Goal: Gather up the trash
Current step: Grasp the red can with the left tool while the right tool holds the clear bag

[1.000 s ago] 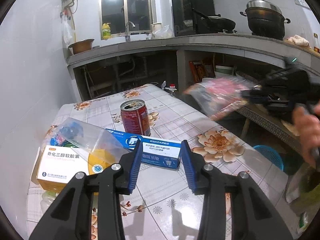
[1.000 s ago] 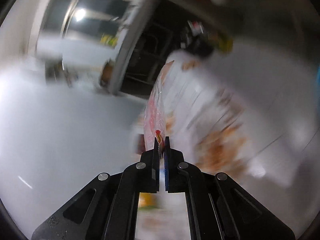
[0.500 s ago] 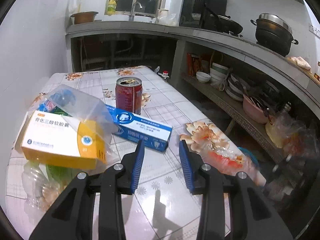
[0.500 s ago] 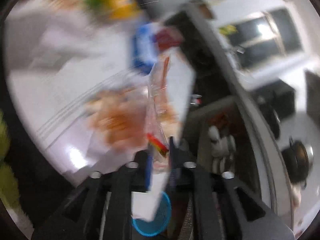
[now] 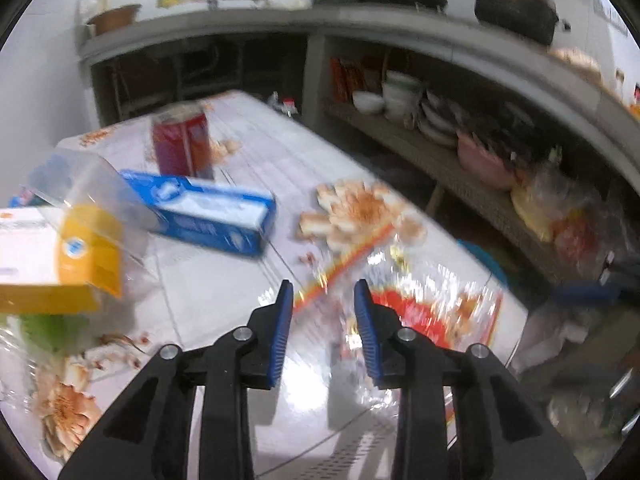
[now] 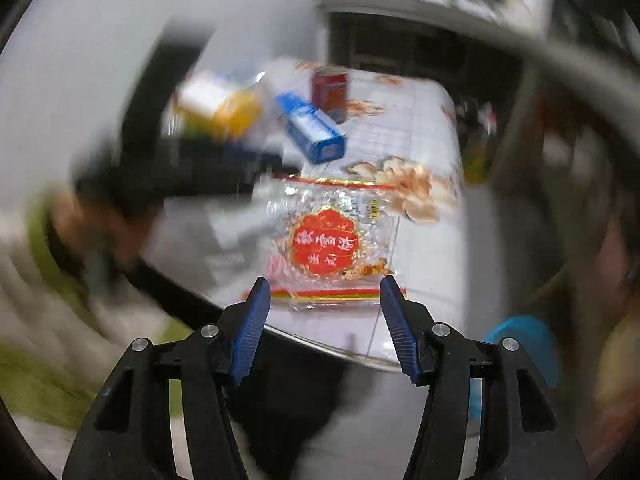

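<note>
- Plainly, the collecting is at an early stage: the clear snack wrapper (image 6: 326, 240) with the red label lies flat near the table's (image 5: 224, 280) edge, and no pad touches it.
- The right gripper (image 6: 325, 320) hangs off the table edge with its jaws spreading and nothing between them; the wrapper lies beyond its tips.
- The left gripper (image 5: 323, 332) points down over the same wrapper (image 5: 420, 308), its jaws narrowing; the wrapper's near edge shows through the gap, but the pads do not seem to press on it.
- Left on the table: a red drink can (image 5: 182, 144), a blue toothpaste box (image 5: 204, 212), a yellow and white medicine box (image 5: 52, 256) and a clear plastic bag (image 5: 80, 184) draped over it, with green plastic beneath.
- A blue bin (image 6: 524, 344) stands on the floor past the table edge; it looks like the likely destination, though what it holds cannot be seen.
- Both views are smeared by motion, so the print on the boxes is unreadable.
- In the right view a dark blurred shape at the left is probably the other tool and a hand; its outline cannot be made out.
</note>
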The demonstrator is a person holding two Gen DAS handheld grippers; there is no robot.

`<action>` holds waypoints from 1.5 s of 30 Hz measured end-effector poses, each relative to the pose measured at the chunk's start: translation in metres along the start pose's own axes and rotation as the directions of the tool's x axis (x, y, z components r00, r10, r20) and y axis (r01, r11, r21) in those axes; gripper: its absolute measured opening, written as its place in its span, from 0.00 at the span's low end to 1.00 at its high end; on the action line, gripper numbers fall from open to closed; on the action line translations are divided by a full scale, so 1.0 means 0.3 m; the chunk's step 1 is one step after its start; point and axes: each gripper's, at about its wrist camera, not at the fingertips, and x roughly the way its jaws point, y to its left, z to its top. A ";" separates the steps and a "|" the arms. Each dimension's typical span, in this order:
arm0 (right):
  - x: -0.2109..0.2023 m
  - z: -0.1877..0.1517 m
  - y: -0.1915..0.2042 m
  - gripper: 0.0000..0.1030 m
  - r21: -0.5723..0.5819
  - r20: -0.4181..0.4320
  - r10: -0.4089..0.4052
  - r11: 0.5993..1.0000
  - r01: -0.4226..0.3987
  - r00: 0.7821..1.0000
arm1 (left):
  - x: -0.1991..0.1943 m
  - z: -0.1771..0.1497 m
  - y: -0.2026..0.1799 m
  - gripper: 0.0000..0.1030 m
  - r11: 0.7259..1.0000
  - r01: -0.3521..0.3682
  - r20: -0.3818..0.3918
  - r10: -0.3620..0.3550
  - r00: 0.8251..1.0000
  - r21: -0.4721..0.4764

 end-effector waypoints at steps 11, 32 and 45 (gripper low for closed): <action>0.127 -0.008 -0.254 0.53 0.583 0.068 0.284 0.767 -0.269 0.956 | 0.077 -0.052 -0.004 0.22 1.000 -0.008 -0.103 0.006 0.995 -0.014; 0.397 -0.018 -0.225 0.04 0.773 0.169 0.403 0.513 -0.374 0.900 | 0.058 -0.047 0.012 0.22 0.999 0.021 -0.074 -0.024 0.997 -0.046; 0.348 -0.014 -0.278 0.03 0.740 0.193 0.316 0.574 -0.349 0.929 | -0.036 0.460 0.243 0.83 0.979 -0.203 0.027 0.202 0.979 0.038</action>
